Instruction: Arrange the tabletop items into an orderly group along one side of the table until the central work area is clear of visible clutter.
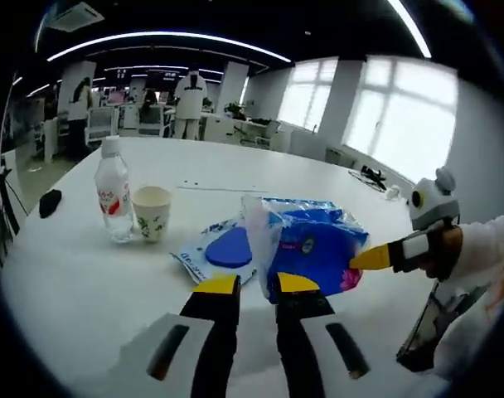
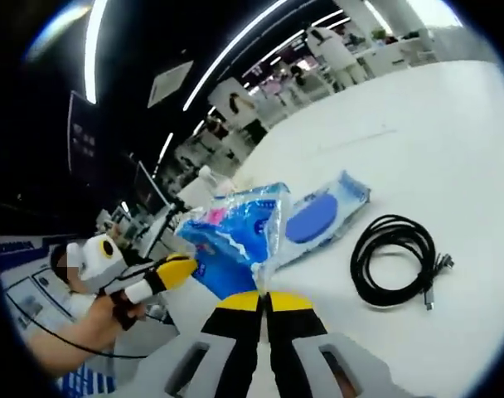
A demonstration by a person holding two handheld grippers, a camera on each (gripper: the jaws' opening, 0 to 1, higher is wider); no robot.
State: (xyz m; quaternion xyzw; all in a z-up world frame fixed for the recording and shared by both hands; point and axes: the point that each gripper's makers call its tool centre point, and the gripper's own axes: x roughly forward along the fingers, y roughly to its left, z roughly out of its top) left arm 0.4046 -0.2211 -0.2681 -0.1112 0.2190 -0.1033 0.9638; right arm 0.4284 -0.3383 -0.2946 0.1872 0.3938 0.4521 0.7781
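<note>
White round surface (image 1: 335, 186), wide and pale, in an open office; people stand at desks far behind it. On the surface, largest item: a blue plastic tissue pack (image 1: 306, 245), crinkled, lifted a little off the surface at its near end, in the left gripper view just ahead of the left gripper (image 1: 256, 284). Left gripper's yellow-tipped jaws stand a little apart, the right-hand tip touching the pack's lower edge; whether anything is pinched between them I cannot tell. Right gripper (image 2: 264, 300), in its own view: jaws closed together on a fold of the pack's clear wrapper (image 2: 264, 264), tips nearly meeting. The same gripper enters the left gripper view from the right, its yellow tip against the pack's side, held by a person's hand (image 1: 447, 253) in a white sleeve. Under and beside the tissue pack lies a flat wet-wipes packet (image 1: 223, 249) with a blue oval lid, flat on the surface, partly covered by the tissue pack. In the right gripper view a coiled black cable (image 2: 393, 261) lies on the surface, near the wipes packet but apart from it. Left of the wipes packet in the left gripper view: a clear water bottle (image 1: 113, 195), upright, red label, white cap; just beside it, touching or nearly so, a paper cup (image 1: 152, 213), upright. A small black object (image 1: 50, 202) sits near the surface's far left edge, well apart from the rest.
</note>
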